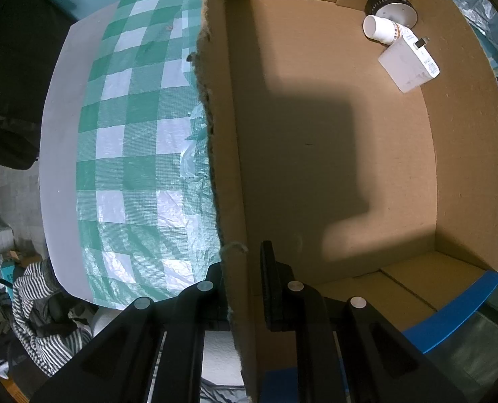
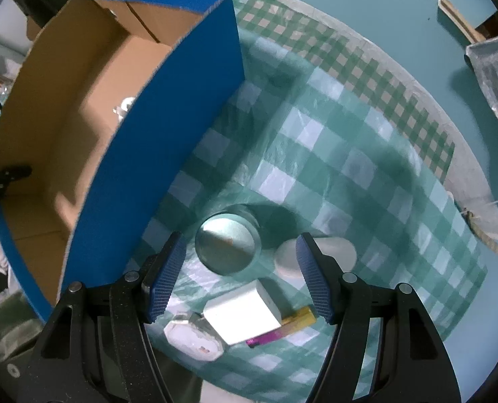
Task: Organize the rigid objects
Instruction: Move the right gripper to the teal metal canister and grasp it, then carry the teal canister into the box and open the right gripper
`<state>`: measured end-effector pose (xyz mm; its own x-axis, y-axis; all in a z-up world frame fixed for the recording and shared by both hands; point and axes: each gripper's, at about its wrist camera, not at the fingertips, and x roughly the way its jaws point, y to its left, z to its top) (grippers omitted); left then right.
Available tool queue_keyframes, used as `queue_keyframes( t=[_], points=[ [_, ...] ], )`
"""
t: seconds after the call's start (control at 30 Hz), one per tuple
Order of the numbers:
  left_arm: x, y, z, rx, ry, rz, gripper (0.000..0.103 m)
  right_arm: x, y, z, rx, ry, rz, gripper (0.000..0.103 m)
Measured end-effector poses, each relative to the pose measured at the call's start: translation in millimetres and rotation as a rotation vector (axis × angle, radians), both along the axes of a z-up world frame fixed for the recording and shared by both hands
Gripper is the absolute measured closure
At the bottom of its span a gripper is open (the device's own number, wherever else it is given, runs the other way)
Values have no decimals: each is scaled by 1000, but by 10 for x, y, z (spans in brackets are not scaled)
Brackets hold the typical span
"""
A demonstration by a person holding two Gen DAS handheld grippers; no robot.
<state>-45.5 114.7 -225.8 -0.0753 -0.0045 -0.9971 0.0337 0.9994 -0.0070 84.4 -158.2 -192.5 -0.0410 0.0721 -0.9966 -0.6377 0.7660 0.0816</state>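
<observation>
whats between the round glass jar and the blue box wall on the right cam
Only bare checkered cloth. In the right wrist view the glass jar stands apart from the blue box wall, and nothing lies in the strip between them.

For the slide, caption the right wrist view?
Open right gripper above round tin on checked cloth, beside cardboard box.

Purple-and-yellow item (image 2: 282, 327) half hidden under white cube (image 2: 242, 314), right view motion-blurred
</observation>
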Motion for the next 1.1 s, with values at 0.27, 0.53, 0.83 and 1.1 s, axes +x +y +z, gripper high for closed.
queue_keyframes(
  t=[0.27,0.53,0.83,1.1],
  points=[
    [6,39,-15,-4,4,4,91,-63,21,-218,-1,-13,-10,38],
    [15,75,-52,-7,8,0,91,-147,61,-327,-1,-48,-28,57],
    [18,73,-60,-7,6,-2,91,-184,64,-187,5,-31,-22,59],
    [19,76,-52,-7,5,-3,91,-152,54,11,14,-31,-10,59]
  ],
)
